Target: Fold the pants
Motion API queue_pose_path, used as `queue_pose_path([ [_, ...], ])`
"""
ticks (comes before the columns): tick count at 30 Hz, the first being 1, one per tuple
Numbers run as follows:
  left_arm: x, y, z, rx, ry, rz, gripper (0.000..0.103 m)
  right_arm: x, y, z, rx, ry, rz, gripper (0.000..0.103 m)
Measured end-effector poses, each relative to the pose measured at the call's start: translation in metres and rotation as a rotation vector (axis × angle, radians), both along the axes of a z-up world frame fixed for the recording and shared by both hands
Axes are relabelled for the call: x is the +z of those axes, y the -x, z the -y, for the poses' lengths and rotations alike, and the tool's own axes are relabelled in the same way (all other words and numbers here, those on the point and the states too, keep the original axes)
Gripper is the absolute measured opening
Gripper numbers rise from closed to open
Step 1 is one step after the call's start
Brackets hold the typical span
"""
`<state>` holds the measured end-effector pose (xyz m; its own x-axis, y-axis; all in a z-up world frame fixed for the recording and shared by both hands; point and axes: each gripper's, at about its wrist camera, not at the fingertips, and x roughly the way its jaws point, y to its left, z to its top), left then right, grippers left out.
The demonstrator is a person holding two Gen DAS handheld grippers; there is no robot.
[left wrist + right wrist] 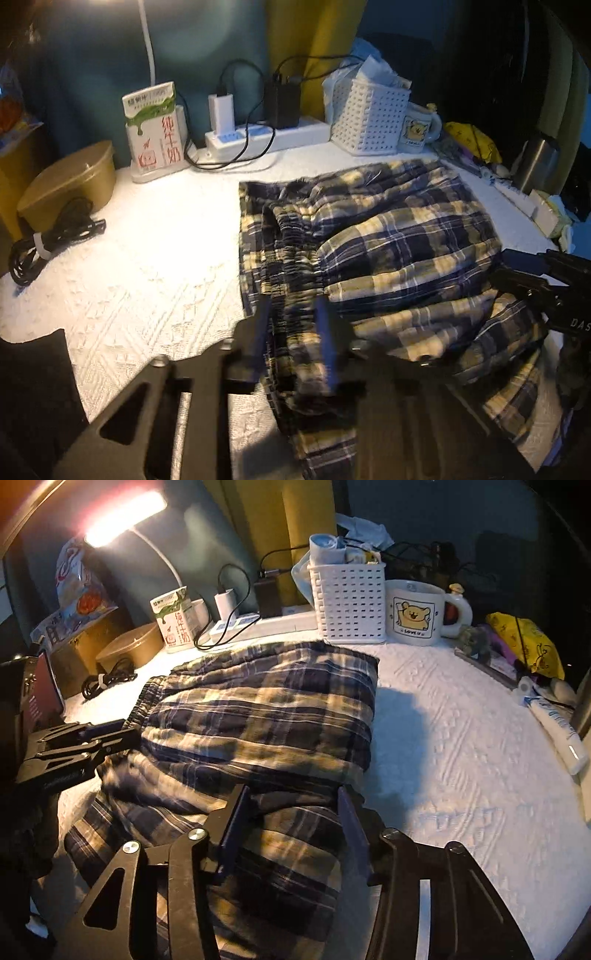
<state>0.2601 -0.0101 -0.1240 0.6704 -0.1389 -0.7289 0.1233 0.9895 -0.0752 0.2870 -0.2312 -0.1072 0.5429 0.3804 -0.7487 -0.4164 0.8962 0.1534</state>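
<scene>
The plaid pants (388, 236) lie bunched and partly folded on the white textured cloth; they also show in the right wrist view (258, 709). My left gripper (291, 325) is at the elastic waistband on the pants' left edge, its fingers close together with fabric between them. My right gripper (291, 808) stands wide open over the near right part of the pants, fabric lying between its fingers. The left gripper also appears in the right wrist view (110, 734), and the right gripper in the left wrist view (535, 266).
Along the back stand a milk carton (153, 129), a power strip (266, 136) with chargers, a white basket (369, 118) and a bear mug (417, 613). A brown bowl (70, 184) and coiled cable (48, 240) sit left. A tube (557, 731) lies right.
</scene>
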Motion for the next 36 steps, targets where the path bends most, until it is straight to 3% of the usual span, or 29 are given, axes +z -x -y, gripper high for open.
queue_pose_path([
  [3, 0.001, 0.001, -0.005, 0.012, 0.031, -0.004, 0.021, -0.005, -0.003, -0.001, 0.006, 0.008, -0.002, 0.045],
  [6, 0.000, 0.002, -0.019, 0.038, 0.082, -0.023, 0.028, -0.010, -0.006, 0.000, 0.001, 0.010, -0.013, 0.042],
  [9, 0.005, 0.006, -0.028, 0.100, 0.028, -0.019, 0.029, -0.008, -0.007, 0.004, -0.012, 0.006, -0.016, 0.042],
  [12, 0.016, 0.009, -0.045, 0.143, 0.064, -0.016, 0.029, 0.001, -0.010, 0.013, -0.041, -0.012, -0.003, 0.042],
  [17, 0.039, 0.001, -0.032, 0.058, 0.057, 0.074, 0.032, 0.020, -0.018, 0.027, -0.074, -0.036, 0.033, 0.042],
  [18, 0.039, -0.003, -0.028, 0.037, 0.059, 0.077, 0.037, 0.022, -0.020, 0.026, -0.069, -0.031, 0.036, 0.042],
  [21, 0.035, -0.017, -0.012, -0.010, 0.036, 0.063, 0.038, 0.021, -0.019, 0.020, -0.053, -0.024, 0.027, 0.042],
  [27, 0.019, -0.025, -0.012, 0.009, 0.040, -0.001, 0.038, 0.002, 0.002, 0.004, -0.007, -0.001, -0.031, 0.042],
  [36, 0.025, 0.013, -0.014, 0.004, 0.068, 0.017, 0.040, -0.004, 0.034, 0.023, -0.059, -0.010, -0.070, 0.042],
])
